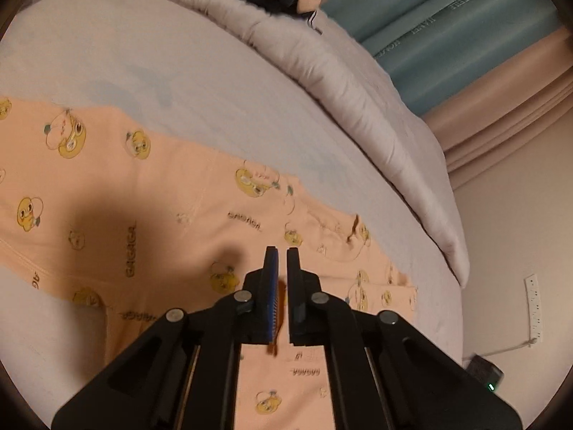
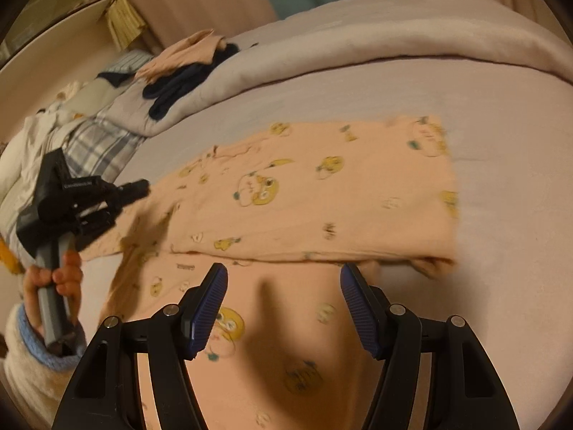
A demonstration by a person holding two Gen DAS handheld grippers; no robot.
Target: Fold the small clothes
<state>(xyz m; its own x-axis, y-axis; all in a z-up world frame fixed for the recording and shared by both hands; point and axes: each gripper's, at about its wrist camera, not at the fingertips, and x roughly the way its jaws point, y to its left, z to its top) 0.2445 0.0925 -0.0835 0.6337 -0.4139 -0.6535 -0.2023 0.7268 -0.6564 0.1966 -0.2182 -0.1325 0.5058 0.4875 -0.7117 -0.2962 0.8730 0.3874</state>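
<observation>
A peach garment printed with yellow ducks (image 1: 150, 193) lies spread on the grey bed sheet (image 1: 186, 53); in the right wrist view (image 2: 322, 193) one side is folded over onto it. My left gripper (image 1: 283, 254) hovers over the garment with its jaws nearly together; a thin sliver of peach fabric shows low between the pads. It also shows in the right wrist view (image 2: 143, 188) at the garment's left end. My right gripper (image 2: 283, 283) is open and empty, just above the garment's near part.
A rolled grey duvet (image 1: 340, 82) runs along the bed's far side, with dark and peach folded clothes (image 2: 186, 68) on it. Plaid pillows (image 2: 93, 143) lie at the left. A curtain (image 1: 465, 36), wall and power strip (image 1: 533, 308) are beyond the bed.
</observation>
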